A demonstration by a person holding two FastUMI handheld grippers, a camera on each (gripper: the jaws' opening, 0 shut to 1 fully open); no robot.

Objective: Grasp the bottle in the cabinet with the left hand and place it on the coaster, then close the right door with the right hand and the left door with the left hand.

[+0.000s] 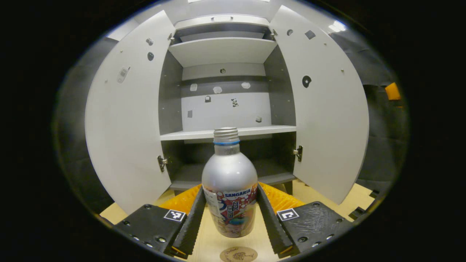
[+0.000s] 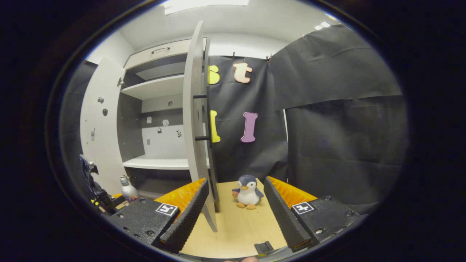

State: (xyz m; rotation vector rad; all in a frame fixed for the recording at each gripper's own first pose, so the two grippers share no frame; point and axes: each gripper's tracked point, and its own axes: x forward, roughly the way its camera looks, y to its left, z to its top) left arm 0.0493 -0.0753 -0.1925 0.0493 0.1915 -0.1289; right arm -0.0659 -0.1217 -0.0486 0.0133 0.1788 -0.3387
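Note:
A silver bottle (image 1: 229, 182) with a screw cap and a printed label sits upright between the fingers of my left gripper (image 1: 229, 187), which is shut on its sides. It is out of the cabinet, in front of the lower shelf (image 1: 225, 174). A round brown coaster (image 1: 238, 254) lies on the table just below and nearer than the bottle's base. Both doors stand open: the left door (image 1: 123, 120) and the right door (image 1: 327, 109). My right gripper (image 2: 236, 181) is open, with the right door's edge (image 2: 198, 127) ahead of its left finger. The bottle (image 2: 128, 189) and left gripper (image 2: 96, 193) show at far left.
A small penguin toy (image 2: 247, 192) stands on the wooden table (image 2: 236, 233) right of the open right door. The grey cabinet (image 1: 225, 109) has bare shelves with small stickers on its back wall. Black cloth hangs behind and to the right.

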